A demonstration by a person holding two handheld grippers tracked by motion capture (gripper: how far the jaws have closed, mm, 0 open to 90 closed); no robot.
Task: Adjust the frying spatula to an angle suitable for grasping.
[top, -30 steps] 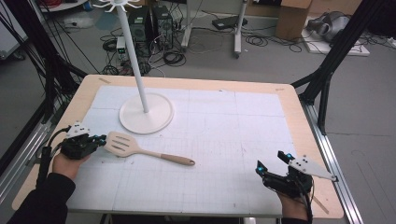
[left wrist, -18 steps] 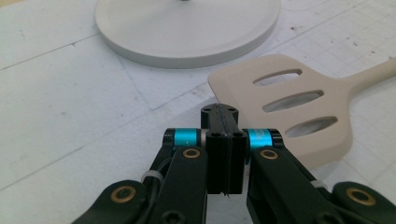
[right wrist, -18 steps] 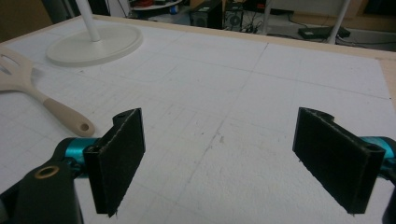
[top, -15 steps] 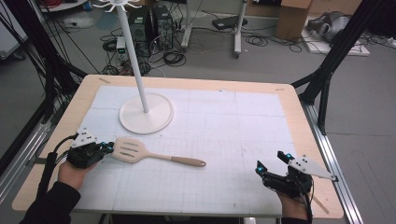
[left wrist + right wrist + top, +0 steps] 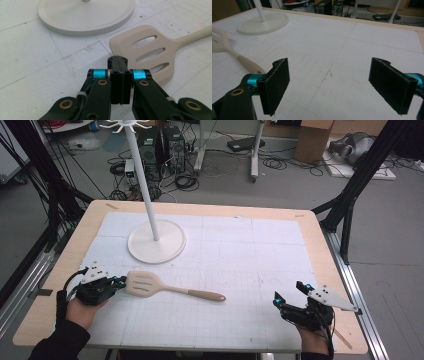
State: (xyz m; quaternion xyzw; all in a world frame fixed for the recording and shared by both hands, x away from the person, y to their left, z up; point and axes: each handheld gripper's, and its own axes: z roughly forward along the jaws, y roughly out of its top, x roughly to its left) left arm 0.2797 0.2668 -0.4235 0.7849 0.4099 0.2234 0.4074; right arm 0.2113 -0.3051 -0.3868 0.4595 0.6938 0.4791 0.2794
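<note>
The tabletop (image 5: 320, 235), a pale wooden board covered by a white gridded mat, carries everything. Toward its far left stands a white stand (image 5: 156, 242): a thin pole rising from a round flat base, with small hooks at the top. This base serves as the landmark.

Just on the near side of the base lies a beige slotted spatula (image 5: 150, 285), flat on the mat, its blade nearest the base's left half and its handle running away to the right and slightly nearer the person.

The left tongs (image 5: 117, 282) sit near and left of the base, at the blade's outer edge; the left gripper view shows their jaws pressed together with nothing visible between them, the tips just at the blade's rim (image 5: 117, 60).

The right tongs (image 5: 290, 295) rest well to the right of the base, near the front edge, jaws spread wide and empty (image 5: 329, 85).
</note>
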